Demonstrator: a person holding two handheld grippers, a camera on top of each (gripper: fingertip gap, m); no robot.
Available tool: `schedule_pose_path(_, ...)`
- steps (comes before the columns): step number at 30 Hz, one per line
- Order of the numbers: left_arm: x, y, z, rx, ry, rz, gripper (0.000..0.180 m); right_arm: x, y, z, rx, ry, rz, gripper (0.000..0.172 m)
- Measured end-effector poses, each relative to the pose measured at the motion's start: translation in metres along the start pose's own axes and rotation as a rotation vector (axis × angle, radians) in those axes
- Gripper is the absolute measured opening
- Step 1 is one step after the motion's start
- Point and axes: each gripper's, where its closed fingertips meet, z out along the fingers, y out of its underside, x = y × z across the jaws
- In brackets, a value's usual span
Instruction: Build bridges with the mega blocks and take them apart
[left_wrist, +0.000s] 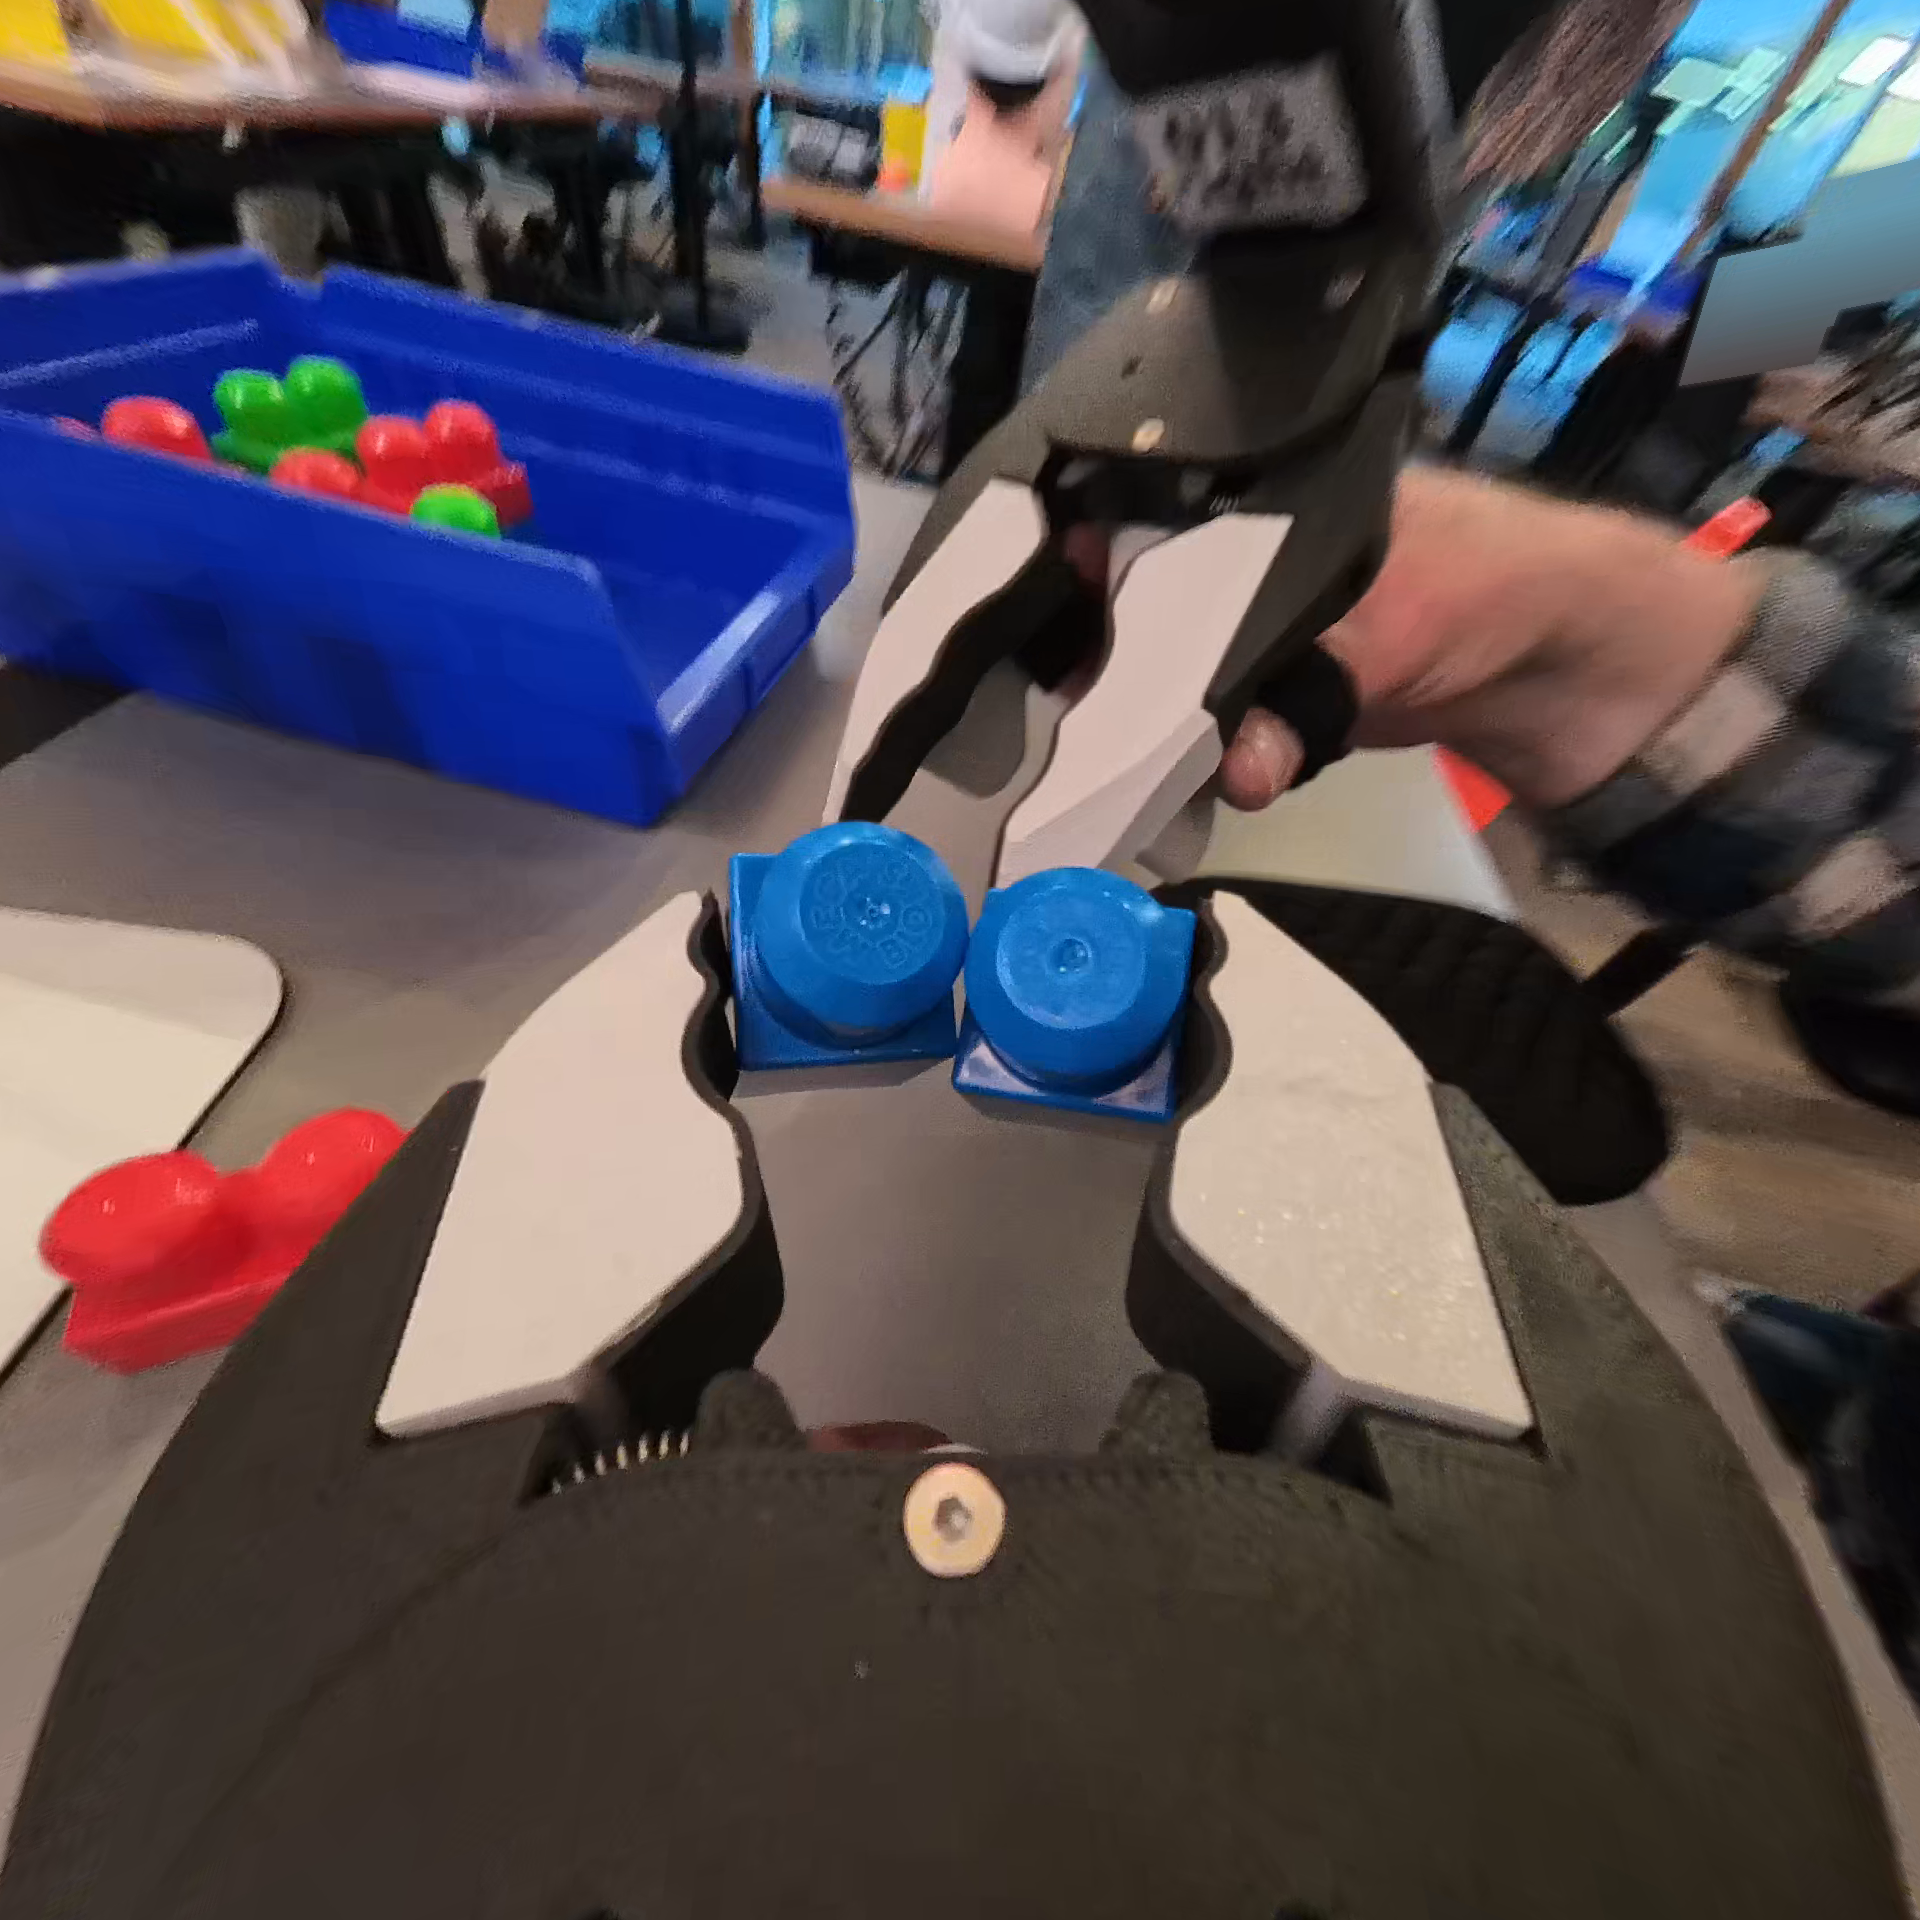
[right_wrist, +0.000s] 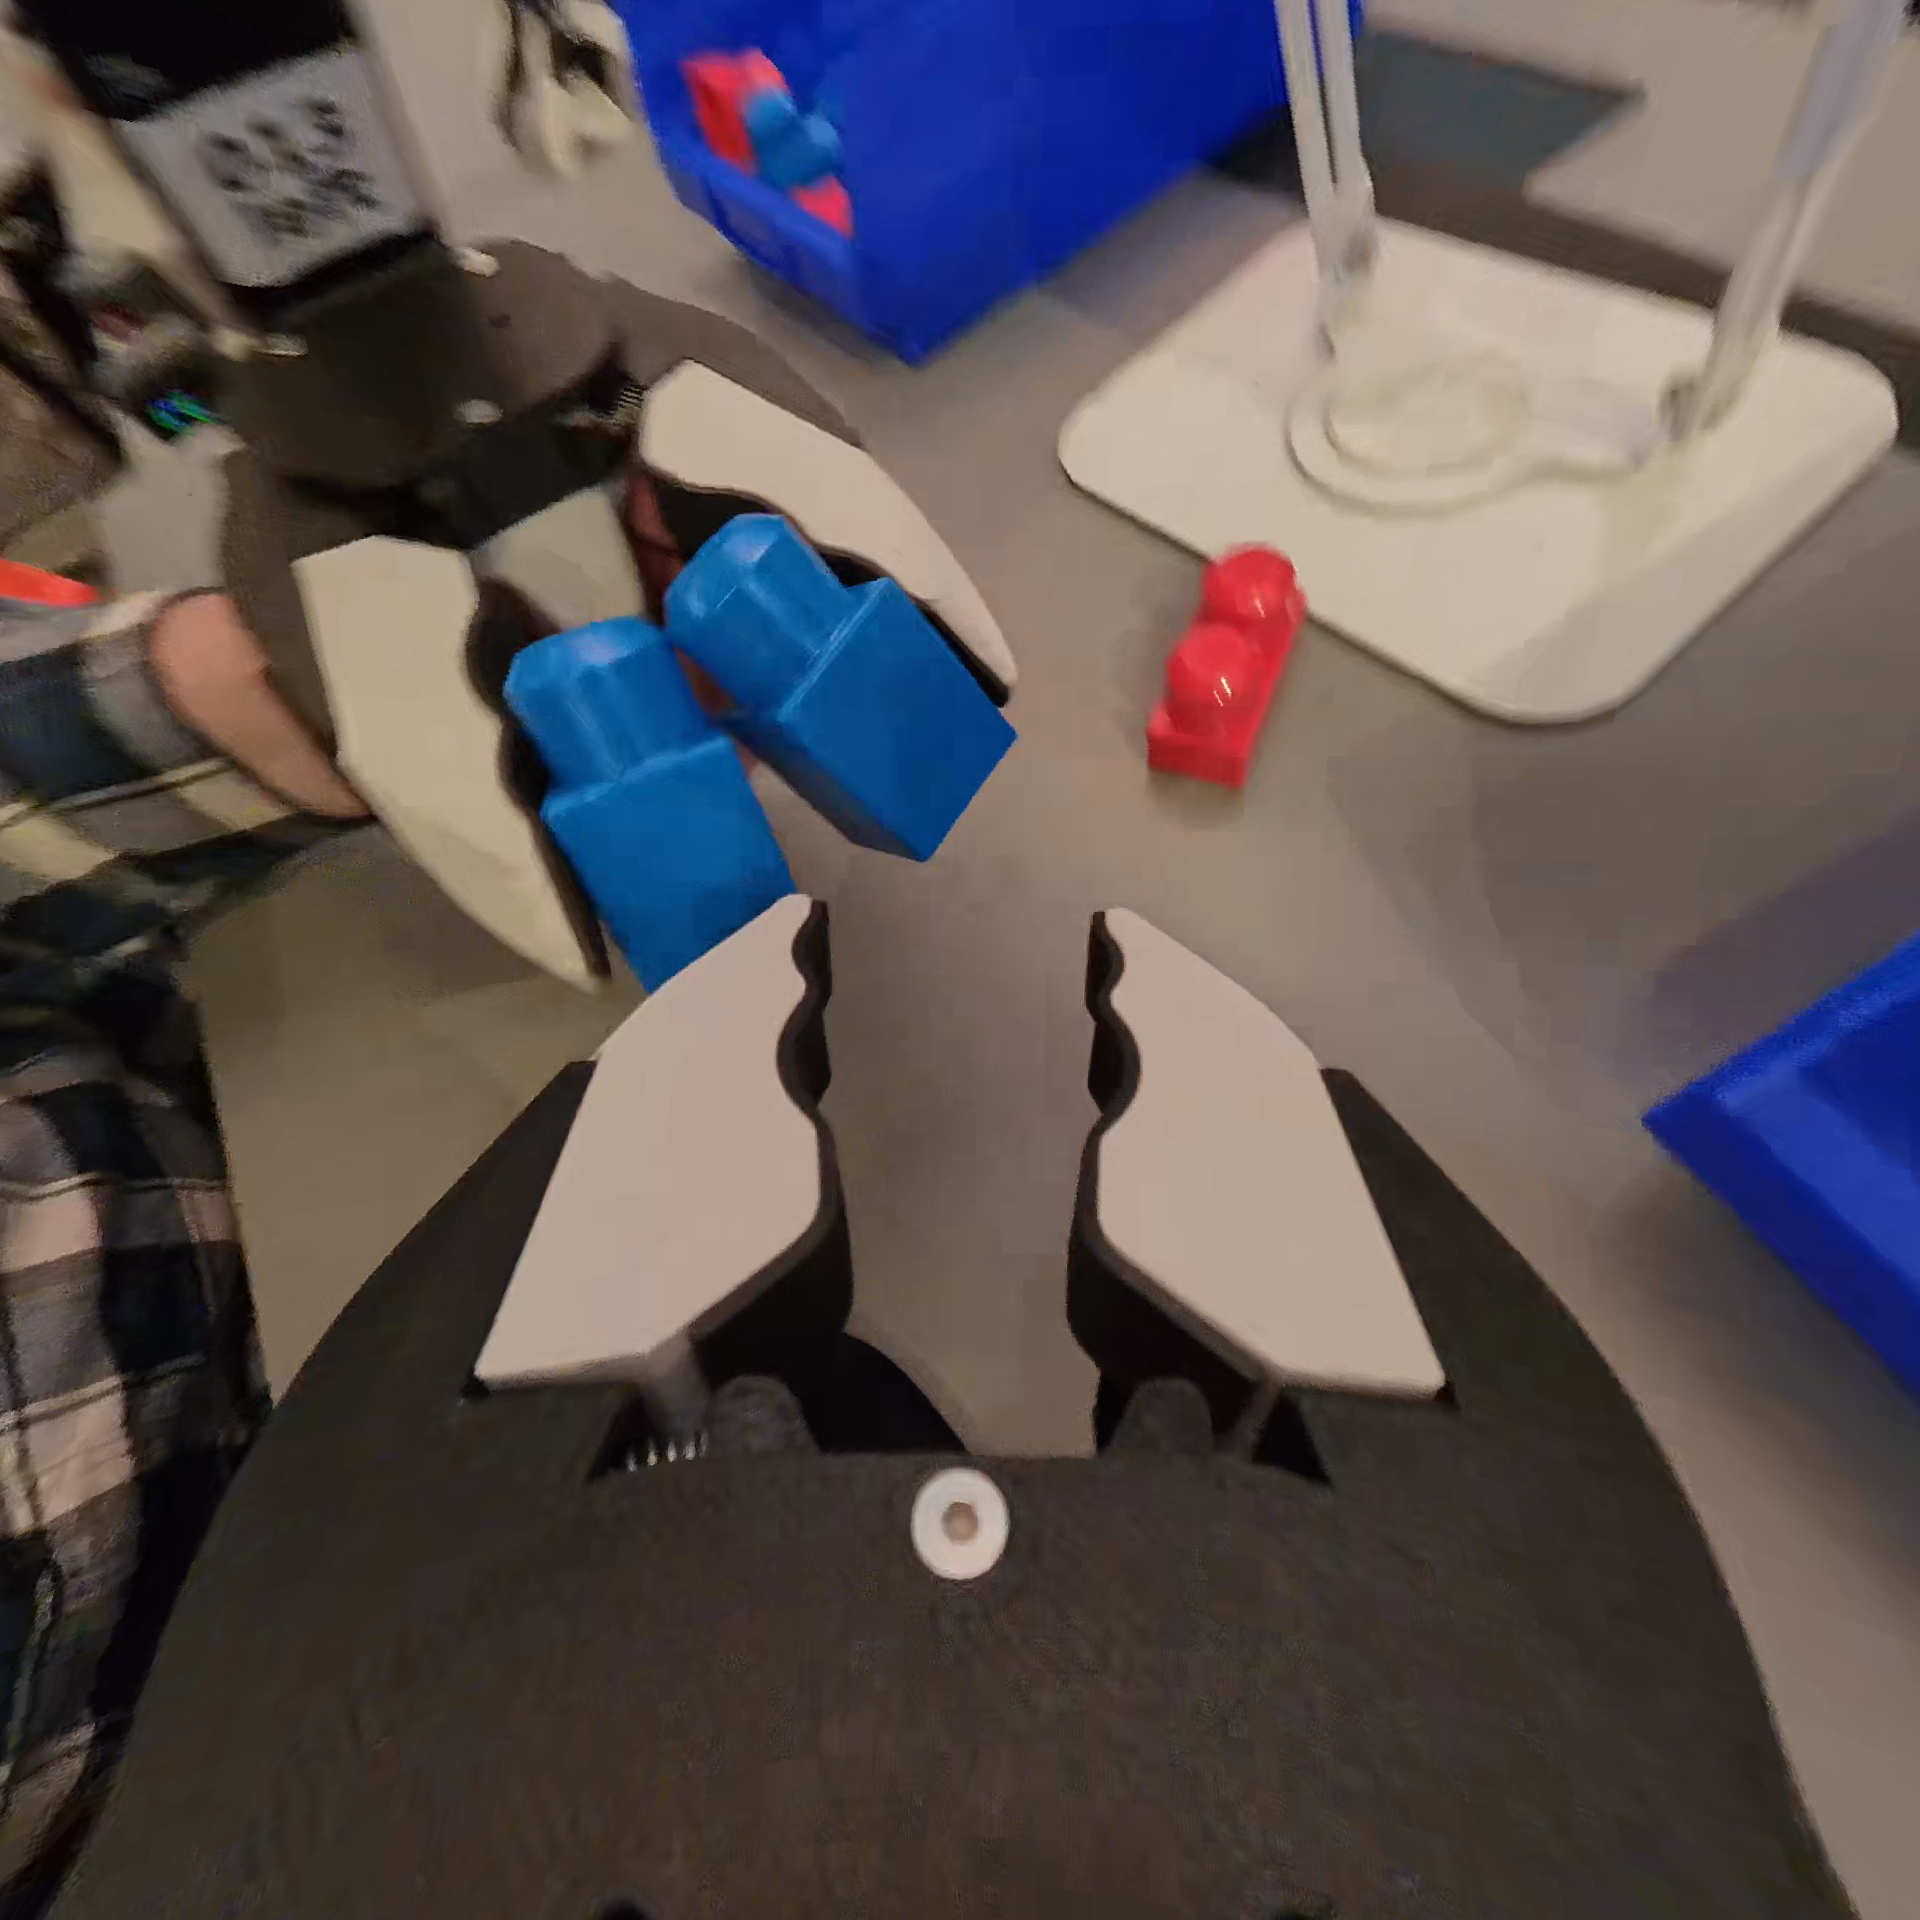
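- Only the left wrist view looks into the blue plastic bin (left_wrist: 644, 582); it holds glossy red and green blocks, too heaped to count.
- Only the right wrist view shows the white stand base (right_wrist: 1558, 582) carrying clear rods.
- The left gripper (left_wrist: 961, 977) clamps two blue single-stud blocks (left_wrist: 847, 940) side by side above the grey table (left_wrist: 312, 831), a pad pressing each outer side.
- The right gripper (right_wrist: 956, 961) has its jaws apart, with nothing between them.
- One red two-stud block (right_wrist: 1226, 670) lies on the table.
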Motion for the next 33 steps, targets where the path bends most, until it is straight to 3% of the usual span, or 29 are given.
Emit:
schedule_pose_path(3,0.004,-0.023,-0.019,0.110,0.077,-0.010,0.083,-0.019,-0.017,-0.013,0.105,-0.110,-0.068,0.060)
schedule_pose_path(9,0.026,-0.065,-0.041,0.287,0.250,-0.009,0.083,-0.059,-0.054,-0.030,0.347,-0.253,-0.172,0.044)
schedule_pose_path(13,0.031,-0.085,-0.050,0.405,0.305,-0.050,0.083,-0.068,-0.061,-0.025,0.373,-0.252,-0.199,0.032)
schedule_pose_path(19,0.040,-0.100,-0.054,0.490,0.364,-0.072,0.083,-0.077,-0.083,-0.038,0.557,-0.287,-0.156,0.025)
schedule_pose_path(24,0.043,-0.103,-0.055,0.543,0.394,-0.094,0.083,-0.081,-0.088,-0.041,0.609,-0.330,-0.128,0.022)
schedule_pose_path(27,0.044,-0.107,-0.056,0.578,0.416,-0.114,0.082,-0.085,-0.091,-0.046,0.653,-0.362,-0.113,0.029)
schedule_pose_path(33,0.046,-0.118,-0.054,0.623,0.432,-0.110,0.083,-0.083,-0.098,-0.052,0.685,-0.311,-0.134,0.027)
